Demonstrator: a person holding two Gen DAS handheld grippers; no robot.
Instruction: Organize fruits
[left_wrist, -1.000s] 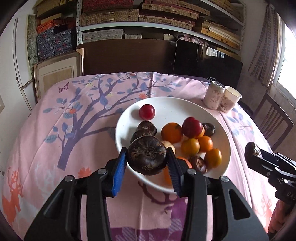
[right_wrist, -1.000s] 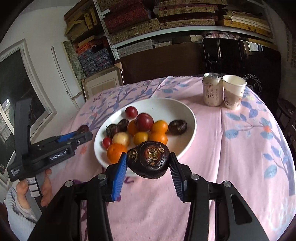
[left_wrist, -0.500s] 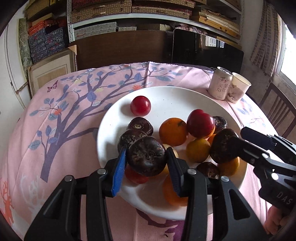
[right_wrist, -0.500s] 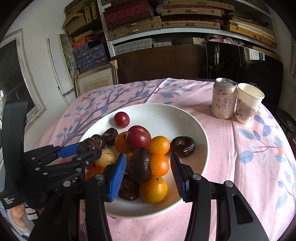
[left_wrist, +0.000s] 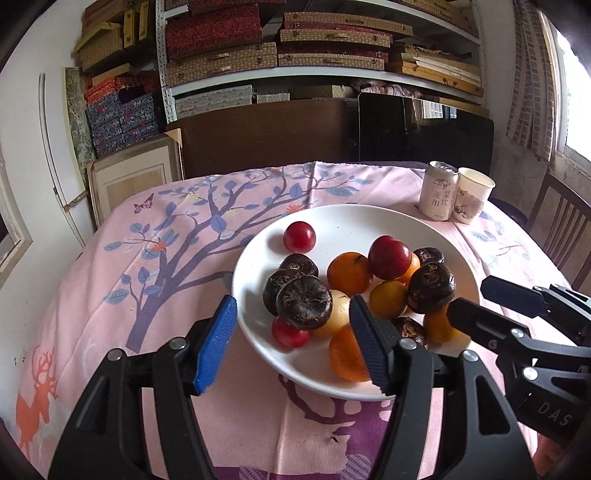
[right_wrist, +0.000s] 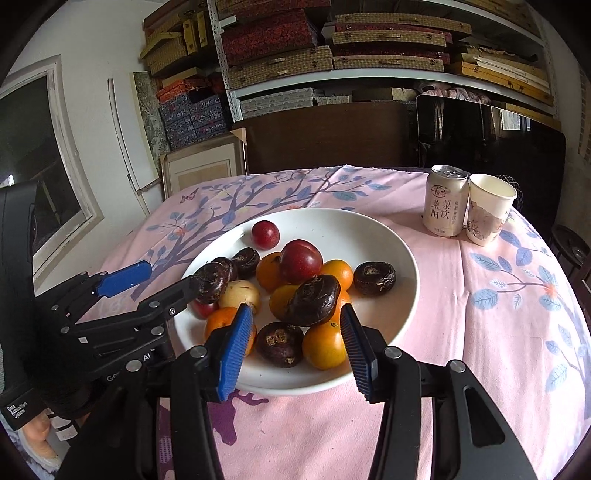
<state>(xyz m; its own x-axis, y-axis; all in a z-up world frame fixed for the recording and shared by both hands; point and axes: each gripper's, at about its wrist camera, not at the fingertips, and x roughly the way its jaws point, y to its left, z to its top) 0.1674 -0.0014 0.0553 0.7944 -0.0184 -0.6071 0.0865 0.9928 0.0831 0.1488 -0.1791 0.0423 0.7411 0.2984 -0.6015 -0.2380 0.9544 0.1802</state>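
Note:
A white plate (left_wrist: 351, 221) on the pink tablecloth holds several oranges, red plums and dark wrinkled fruits. In the left wrist view one dark fruit (left_wrist: 303, 302) lies on the pile at the plate's near left. My left gripper (left_wrist: 293, 314) straddles it, jaws opening, with a gap at each blue pad. In the right wrist view another dark fruit (right_wrist: 312, 301) rests tilted on the oranges. My right gripper (right_wrist: 295, 321) stands open around it, pads clear of it. The left gripper (right_wrist: 171, 275) reaches in from the left, and the right gripper (left_wrist: 467, 297) enters from the right.
A drink can (right_wrist: 445, 201) and a paper cup (right_wrist: 487, 210) stand together beyond the plate at the table's far right. A wooden chair (left_wrist: 561, 221) is at the right edge. Shelves of boxes and a dark cabinet fill the back. A person's hand (right_wrist: 37, 443) holds the left gripper.
Both grippers moved forward over the plate, each carrying a dark fruit. The right one let go first, then the left jaws spread; both fruits now lie on the pile.

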